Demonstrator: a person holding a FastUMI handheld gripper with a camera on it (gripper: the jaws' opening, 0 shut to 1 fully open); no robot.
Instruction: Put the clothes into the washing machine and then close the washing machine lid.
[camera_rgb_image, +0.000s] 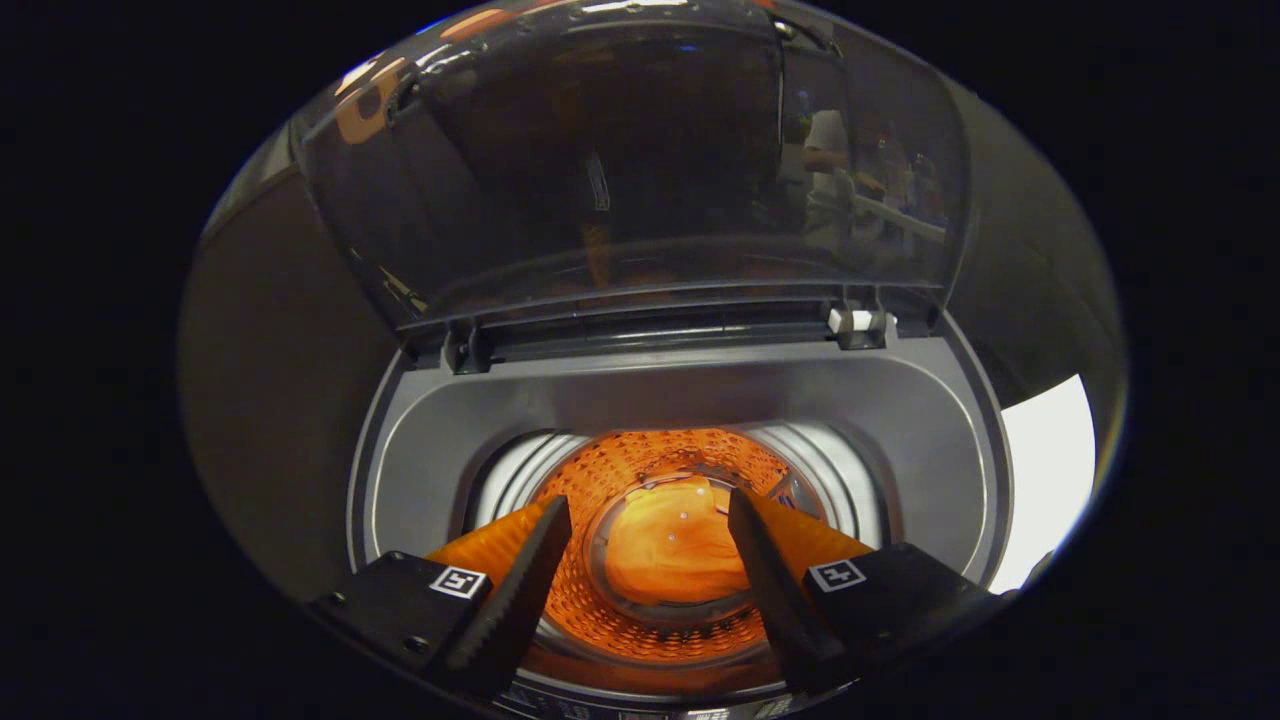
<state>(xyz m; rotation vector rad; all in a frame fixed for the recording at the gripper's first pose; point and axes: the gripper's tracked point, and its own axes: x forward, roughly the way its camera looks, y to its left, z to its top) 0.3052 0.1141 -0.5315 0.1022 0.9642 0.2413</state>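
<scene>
I look down into a top-loading washing machine (900, 440) with a grey rim. Its dark see-through lid (620, 170) stands raised on hinges at the back. An orange cloth (665, 545) lies crumpled at the bottom of the perforated drum (640, 465), which glows orange. My gripper (650, 515) hangs over the drum mouth, open, with nothing between its fingers; the cloth shows in the gap well below them.
A white hinge piece (857, 320) sits at the lid's right hinge. Dark booth walls stand on both sides of the machine. A bright white surface (1045, 470) shows to the right of the machine.
</scene>
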